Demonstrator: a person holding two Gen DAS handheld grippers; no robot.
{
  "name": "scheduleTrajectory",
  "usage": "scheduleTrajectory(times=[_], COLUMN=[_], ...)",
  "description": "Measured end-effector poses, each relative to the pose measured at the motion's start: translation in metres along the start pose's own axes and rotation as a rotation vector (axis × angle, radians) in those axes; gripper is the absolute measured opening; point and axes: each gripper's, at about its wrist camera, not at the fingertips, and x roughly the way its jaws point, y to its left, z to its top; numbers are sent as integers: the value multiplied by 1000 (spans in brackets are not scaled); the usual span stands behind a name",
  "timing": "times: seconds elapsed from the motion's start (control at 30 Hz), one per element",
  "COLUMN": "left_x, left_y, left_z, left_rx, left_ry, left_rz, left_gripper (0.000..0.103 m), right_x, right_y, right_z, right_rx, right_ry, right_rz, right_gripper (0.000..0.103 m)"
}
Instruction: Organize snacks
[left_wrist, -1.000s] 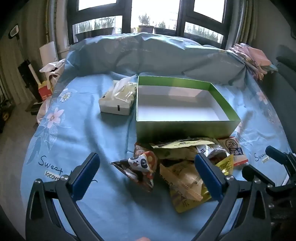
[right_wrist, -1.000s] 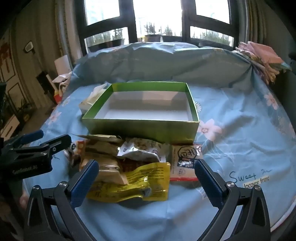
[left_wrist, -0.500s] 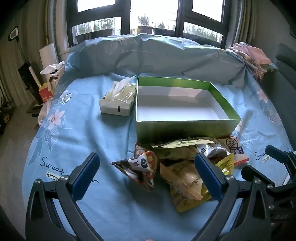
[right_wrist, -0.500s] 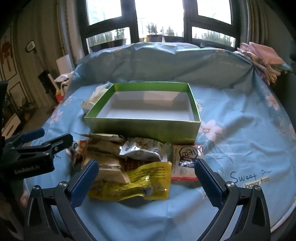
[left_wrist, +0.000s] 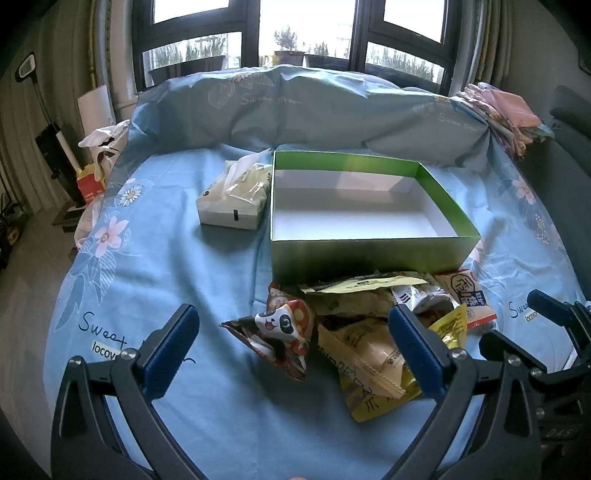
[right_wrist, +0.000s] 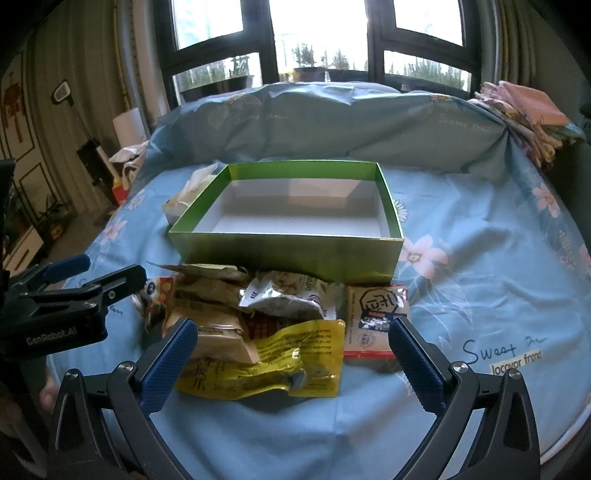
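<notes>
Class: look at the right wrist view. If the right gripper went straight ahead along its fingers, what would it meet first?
Probably the yellow snack packet, lying between the open fingers of the right gripper at the pile's near edge. Beyond it sits the green box. Depth is uncertain.

The blue bedsheet (right_wrist: 480, 295) read "Sweet" above "locovor frond" right of the green box (right_wrist: 288, 251); the left gripper (right_wrist: 81, 273) body read "GenRobot.AI".
</notes>
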Motion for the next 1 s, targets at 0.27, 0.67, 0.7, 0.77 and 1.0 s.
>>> scheduleTrajectory(times=[0.27, 0.67, 0.7, 0.77, 1.0], left_x=[0, 1, 1, 0, -1], left_y=[-1, -2, -2, -3, -3], left_z=[0, 0, 0, -1, -1], left_rx=[0, 1, 1, 2, 0], left_ry=[0, 0, 1, 0, 4], left_rz=[-1, -2, -2, -3, -9], left_gripper=[103, 103, 103, 103, 103], right_x=[-1, -2, -2, -2, -2], right_y=[0, 0, 0, 0, -1], right_z=[0, 0, 0, 0, 0], right_rx=[1, 1, 2, 3, 2], right_ry=[2, 1, 2, 1, 2], right_rz=[2, 3, 3, 3, 4], right_gripper=[103, 103, 103, 103, 103])
